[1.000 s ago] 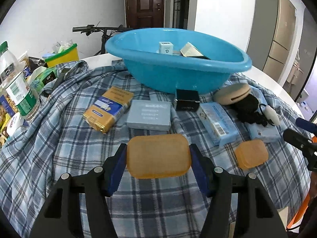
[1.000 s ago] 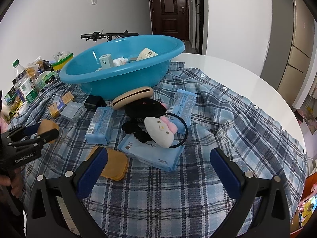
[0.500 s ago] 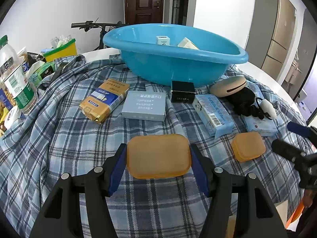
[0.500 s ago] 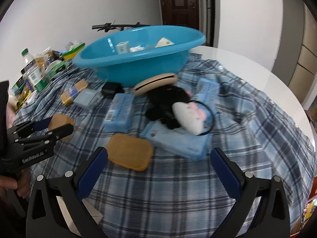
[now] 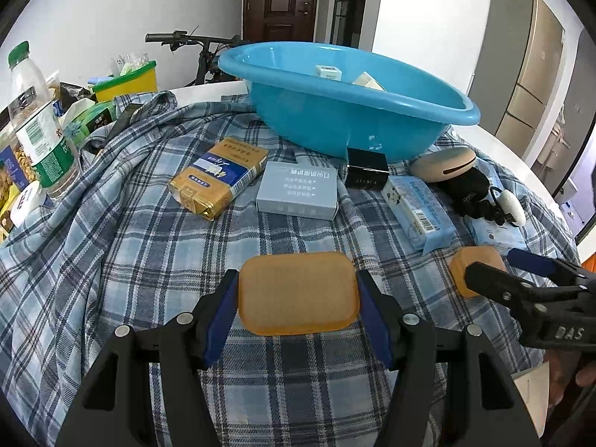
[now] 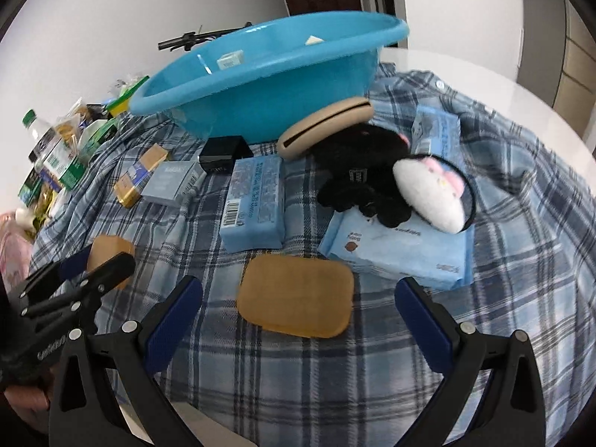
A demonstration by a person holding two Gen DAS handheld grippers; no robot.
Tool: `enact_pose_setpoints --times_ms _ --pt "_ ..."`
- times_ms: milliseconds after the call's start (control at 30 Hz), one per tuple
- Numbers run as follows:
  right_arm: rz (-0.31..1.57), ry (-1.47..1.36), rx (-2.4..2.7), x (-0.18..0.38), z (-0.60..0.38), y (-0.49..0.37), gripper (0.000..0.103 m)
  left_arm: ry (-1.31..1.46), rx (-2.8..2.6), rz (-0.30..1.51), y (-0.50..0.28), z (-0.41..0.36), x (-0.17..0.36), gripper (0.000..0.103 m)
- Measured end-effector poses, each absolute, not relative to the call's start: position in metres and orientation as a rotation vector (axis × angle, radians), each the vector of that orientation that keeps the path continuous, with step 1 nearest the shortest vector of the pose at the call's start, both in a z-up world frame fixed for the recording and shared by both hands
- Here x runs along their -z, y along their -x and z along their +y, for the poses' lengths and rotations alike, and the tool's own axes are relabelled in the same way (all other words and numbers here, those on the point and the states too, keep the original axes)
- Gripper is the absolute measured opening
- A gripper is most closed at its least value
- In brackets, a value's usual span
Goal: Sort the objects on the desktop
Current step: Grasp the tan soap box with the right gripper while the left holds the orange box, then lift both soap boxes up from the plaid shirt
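From the left wrist, the left gripper clamps an orange soap-dish half between its blue pads, above the plaid cloth and short of the blue basin. From the right wrist, the right gripper stands wide open around a second orange half — it lies flat on the cloth, touching neither pad, just before the blue wipes pack.
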State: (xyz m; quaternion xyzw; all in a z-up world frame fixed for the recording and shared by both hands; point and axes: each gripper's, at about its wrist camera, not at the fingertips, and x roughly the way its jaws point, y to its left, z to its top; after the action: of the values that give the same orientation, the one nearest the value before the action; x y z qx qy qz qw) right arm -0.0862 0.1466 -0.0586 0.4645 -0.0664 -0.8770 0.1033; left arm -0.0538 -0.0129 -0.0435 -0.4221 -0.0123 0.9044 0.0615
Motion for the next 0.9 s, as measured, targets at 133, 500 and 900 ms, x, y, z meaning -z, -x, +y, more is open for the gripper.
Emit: enact_pose_setpoints --times_ms 133,500,900 --pt "-0.146 -1.38 2.616 0.066 0.143 0.087 0.103 1.269 -2.724 -0.042 0.053 -0.013 0.043 0.064" --pt "0.154 -1.326 2.601 0.065 0.138 0.075 0.063 1.277 -2.704 -0.036 0.052 -0.009 0.045 0.064" --pt "0.442 -1.341 2.507 0.057 0.165 0.051 0.063 1.267 -2.682 -0.009 0.05 0.004 0.044 0.064"
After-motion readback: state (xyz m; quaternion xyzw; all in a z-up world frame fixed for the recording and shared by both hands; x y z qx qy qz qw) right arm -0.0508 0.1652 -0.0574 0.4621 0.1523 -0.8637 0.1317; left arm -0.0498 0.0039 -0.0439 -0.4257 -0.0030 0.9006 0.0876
